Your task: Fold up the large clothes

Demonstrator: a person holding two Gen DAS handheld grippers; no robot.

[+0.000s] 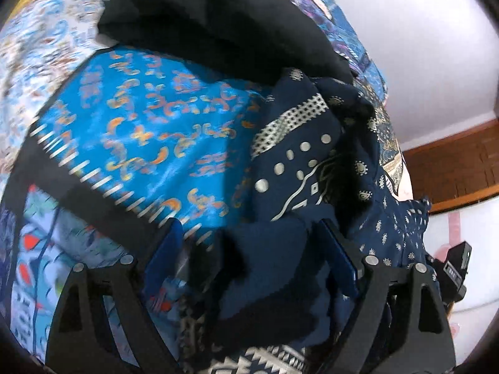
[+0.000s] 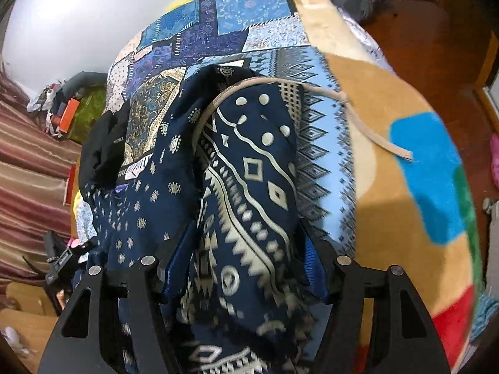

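Navy patterned cloth (image 2: 249,187) lies bunched on the bed (image 2: 405,143). It fills the right gripper (image 2: 246,274) between its half-wide jaws. The left gripper (image 1: 252,268) has wide jaws around a loose fold.

Both grippers tip steeply down over the bed. The left gripper (image 1: 249,265) has its jaws spread wide, dark cloth (image 1: 265,280) bunched loosely between the blue pads (image 1: 340,265). The right gripper (image 2: 246,268) stands somewhat narrower, its pads (image 2: 179,265) flanking a thick fold of the same cloth (image 2: 249,218).
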